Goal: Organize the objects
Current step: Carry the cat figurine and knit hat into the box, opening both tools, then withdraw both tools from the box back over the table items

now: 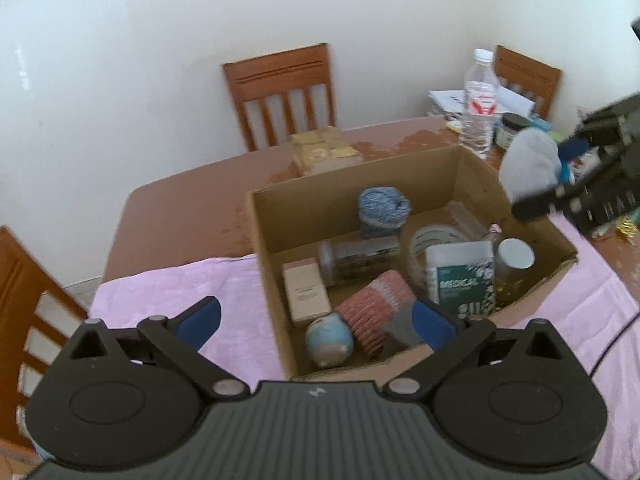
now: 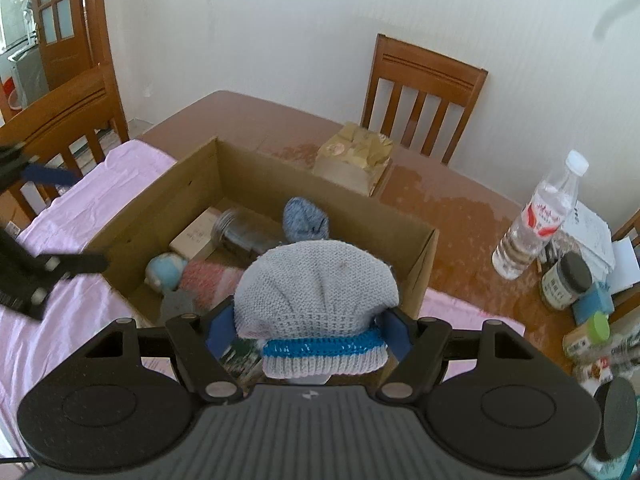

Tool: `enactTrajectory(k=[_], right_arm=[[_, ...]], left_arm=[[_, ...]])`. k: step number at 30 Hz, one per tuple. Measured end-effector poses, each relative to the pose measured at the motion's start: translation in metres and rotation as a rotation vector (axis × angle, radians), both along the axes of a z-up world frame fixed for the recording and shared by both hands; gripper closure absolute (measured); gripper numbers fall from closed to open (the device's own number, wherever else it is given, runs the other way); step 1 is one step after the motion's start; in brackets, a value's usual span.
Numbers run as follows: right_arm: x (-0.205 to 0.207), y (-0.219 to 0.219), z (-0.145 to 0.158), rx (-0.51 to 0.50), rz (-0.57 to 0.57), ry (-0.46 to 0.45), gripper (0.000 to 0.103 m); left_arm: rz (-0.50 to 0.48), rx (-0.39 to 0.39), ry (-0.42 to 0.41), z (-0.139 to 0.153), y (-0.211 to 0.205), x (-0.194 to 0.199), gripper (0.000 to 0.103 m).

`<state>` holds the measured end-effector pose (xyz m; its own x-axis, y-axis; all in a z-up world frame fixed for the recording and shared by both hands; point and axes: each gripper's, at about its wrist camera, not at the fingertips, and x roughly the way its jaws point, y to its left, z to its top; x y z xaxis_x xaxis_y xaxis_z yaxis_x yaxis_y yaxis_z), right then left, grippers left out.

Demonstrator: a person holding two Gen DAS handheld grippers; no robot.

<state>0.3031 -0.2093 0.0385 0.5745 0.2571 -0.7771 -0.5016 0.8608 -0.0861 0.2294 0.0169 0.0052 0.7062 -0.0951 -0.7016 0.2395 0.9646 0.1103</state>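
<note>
An open cardboard box (image 1: 276, 240) stands on a pink cloth. It holds a blue yarn ball (image 1: 383, 208), a jar lying on its side (image 1: 358, 258), a small carton (image 1: 306, 292), a pink knitted piece (image 1: 376, 312), a pale blue ball (image 1: 329, 340), a green "Medical" pack (image 1: 460, 276) and a white-lidded jar (image 1: 515, 260). My left gripper (image 1: 316, 324) is open and empty above the box's near edge. My right gripper (image 2: 308, 330) is shut on a grey knitted hat (image 2: 316, 304) with a blue band, held above the box (image 2: 192, 176). The hat (image 1: 528, 164) also shows in the left wrist view.
The brown table (image 1: 188, 200) carries a gold-wrapped package (image 1: 324, 152), a water bottle (image 2: 536, 220), a dark-lidded jar (image 2: 566, 280), papers (image 2: 592, 232) and small items at the right. Wooden chairs (image 2: 424, 92) stand around the table. A pink cloth (image 1: 172, 300) covers the near side.
</note>
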Motion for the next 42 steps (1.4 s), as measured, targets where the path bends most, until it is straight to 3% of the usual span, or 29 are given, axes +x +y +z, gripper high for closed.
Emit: enactTrajectory(k=[10, 12, 13, 14, 19, 31, 42], right_arm=[[0.042, -0.001, -0.006, -0.016, -0.010, -0.025, 0.024], [0.049, -0.001, -0.006, -0.013, -0.022, -0.035, 0.016], [0.052, -0.001, -0.007, -0.019, -0.038, -0.048, 0.005], [0.054, -0.001, -0.009, -0.029, -0.058, -0.062, 0.000], [0.057, -0.007, -0.014, -0.020, -0.085, -0.045, 0.000], [0.030, -0.016, -0.021, 0.013, -0.112, -0.012, 0.000], [-0.038, -0.014, -0.032, 0.034, -0.253, -0.041, 0.000]], left_arm=[[0.151, -0.066, 0.070, -0.021, 0.017, -0.026, 0.001], [0.163, -0.065, 0.084, -0.026, 0.017, -0.028, 0.001], [0.167, -0.067, 0.091, -0.028, 0.016, -0.028, 0.001], [0.166, -0.070, 0.096, -0.030, 0.016, -0.029, 0.001], [0.175, -0.090, 0.114, -0.037, 0.015, -0.033, 0.001], [0.192, -0.068, 0.153, -0.049, 0.014, -0.041, 0.001], [0.084, -0.023, 0.177, -0.072, 0.023, -0.044, 0.001]])
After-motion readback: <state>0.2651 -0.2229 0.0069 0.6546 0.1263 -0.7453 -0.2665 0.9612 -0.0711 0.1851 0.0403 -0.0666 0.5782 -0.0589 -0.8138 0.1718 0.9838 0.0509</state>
